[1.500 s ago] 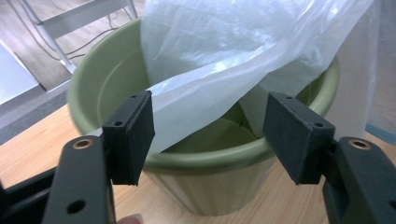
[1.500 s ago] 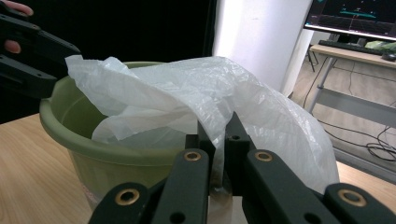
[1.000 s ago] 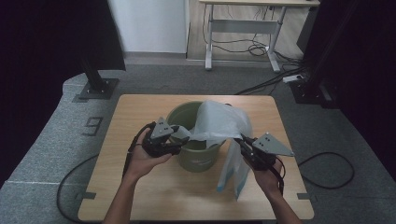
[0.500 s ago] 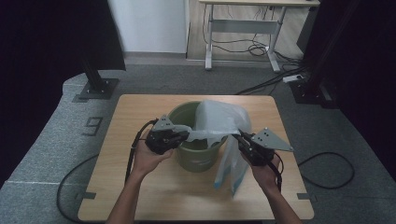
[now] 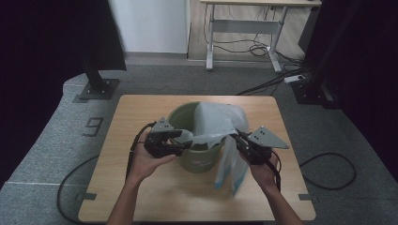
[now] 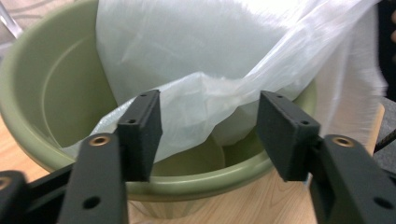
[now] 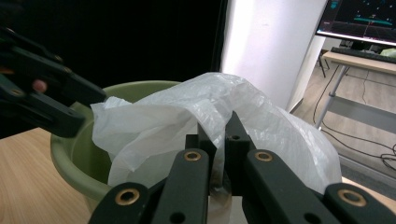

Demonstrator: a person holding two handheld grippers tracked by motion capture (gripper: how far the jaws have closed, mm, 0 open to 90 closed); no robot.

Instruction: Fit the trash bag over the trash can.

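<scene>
Both forearms in from the near edge of the table [image 5: 141, 197], hands level, either side of the green bucket [image 5: 187, 161] at the table's middle. Left gripper [image 5: 180, 140] at the bucket's near-left rim, jaws spread wide apart, a fold of the clear plastic bag [image 5: 213, 122] lying between them but not pinched; seen likewise in the left gripper view, bag [image 6: 205, 70] draped over the bucket [image 6: 51, 93] rim between the parted pads. Right gripper [image 5: 237, 138] at the near-right rim, jaws clenched on the bag's edge [image 7: 219, 116], film bunched above them. Bag partly inside the bucket, partly hanging outside on the right down to the tabletop. Bare wood all round the bucket, widest on the near side; left and right table edges well apart from both hands
</scene>
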